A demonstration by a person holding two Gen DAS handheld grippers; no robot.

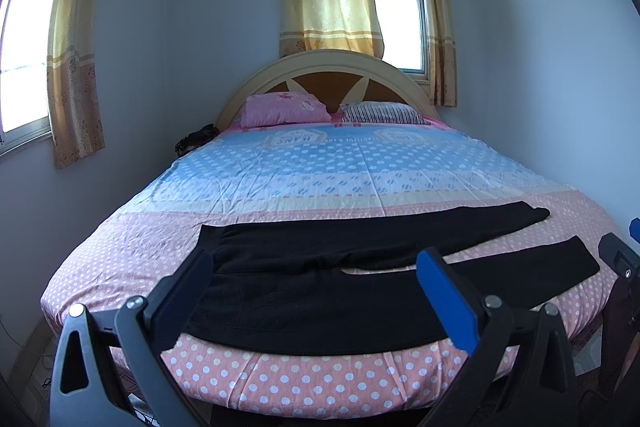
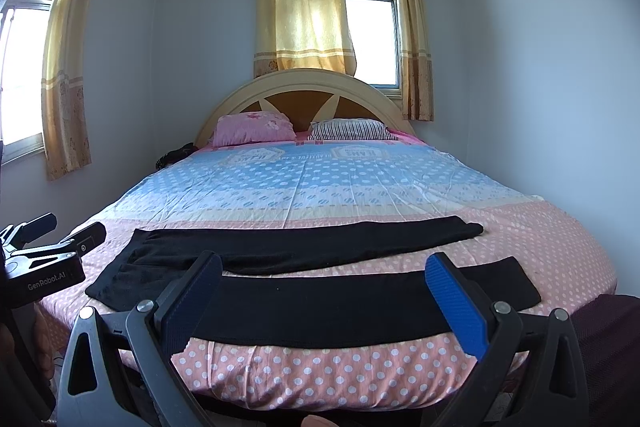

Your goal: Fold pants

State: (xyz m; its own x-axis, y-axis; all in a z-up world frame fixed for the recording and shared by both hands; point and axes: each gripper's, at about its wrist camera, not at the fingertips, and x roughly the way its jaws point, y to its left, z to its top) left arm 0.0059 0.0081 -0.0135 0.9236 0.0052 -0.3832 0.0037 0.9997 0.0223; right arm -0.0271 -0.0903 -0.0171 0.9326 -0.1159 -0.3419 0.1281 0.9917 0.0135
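Bedroom, dotted bed [image 1: 320,383]: black pants [image 1: 320,291] spread flat across its near end, legs apart, unfolded; we hold left gripper [image 1: 320,287] and right gripper [image 2: 324,291] spread wide, gripping nothing, every fold pending.

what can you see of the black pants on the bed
The black pants are a soft, matte, knit-looking fabric, spread flat and unfolded across the foot of the bed on the pink polka-dot sheet. The waist lies to the left; both legs run to the right, parted by a narrow gap of sheet. The near leg lies along the mattress edge, the far leg behind it. Both grippers' jaws are open and neither holds the pants.
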